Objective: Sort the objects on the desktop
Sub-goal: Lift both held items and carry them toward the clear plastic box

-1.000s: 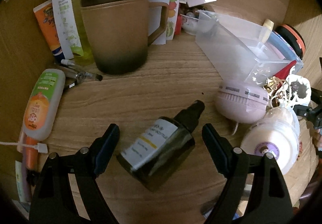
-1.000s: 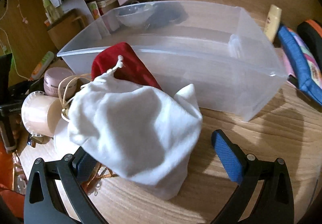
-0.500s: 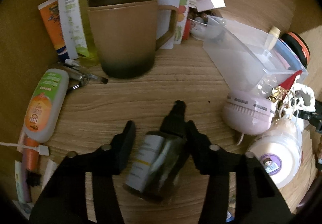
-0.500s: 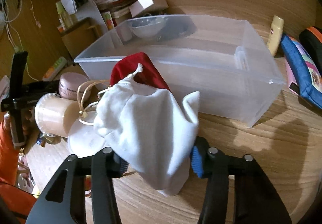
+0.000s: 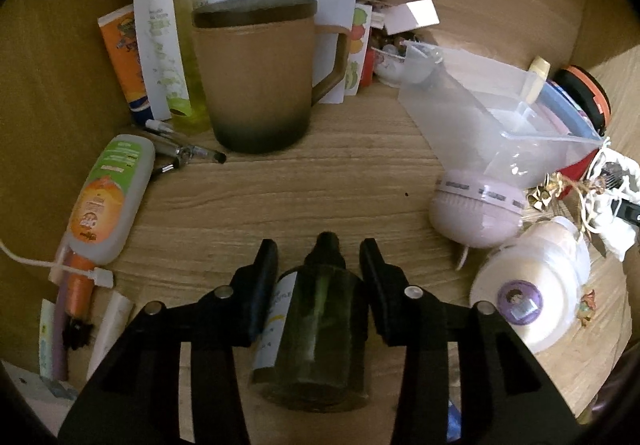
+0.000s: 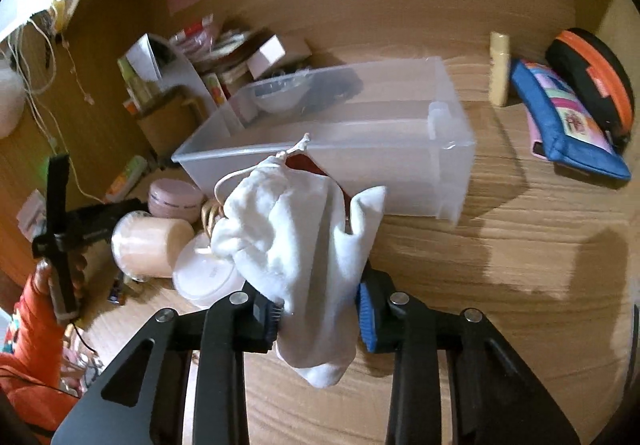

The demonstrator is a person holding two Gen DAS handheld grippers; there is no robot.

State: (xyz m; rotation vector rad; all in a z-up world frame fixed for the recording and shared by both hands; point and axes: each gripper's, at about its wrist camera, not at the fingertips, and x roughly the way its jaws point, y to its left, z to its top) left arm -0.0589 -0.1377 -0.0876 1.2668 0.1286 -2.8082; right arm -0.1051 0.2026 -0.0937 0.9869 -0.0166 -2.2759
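Observation:
In the left wrist view a dark green dropper bottle (image 5: 316,317) with a white label lies on the wooden desk, cap pointing away. My left gripper (image 5: 318,257) has it between the jaws, which are closing, with both pads against its sides. In the right wrist view my right gripper (image 6: 316,305) is closing on a white drawstring pouch (image 6: 296,229), pinched at its lower part and hanging above the desk. Behind the pouch a red pouch (image 6: 304,165) is mostly hidden. A clear plastic bin (image 6: 360,149) stands just beyond.
A brown mug (image 5: 256,81), tubes and pens crowd the back left. A pink round jar (image 5: 476,205) and a white jar (image 5: 528,297) lie by the clear bin (image 5: 480,113). A blue pencil case (image 6: 568,125) and an orange-black case (image 6: 592,77) lie right of the bin.
Both grippers went from wide open to closed. The left one took the bottle, which turned straight between the jaws. The right one pinched the white pouch and raised it off the desk.

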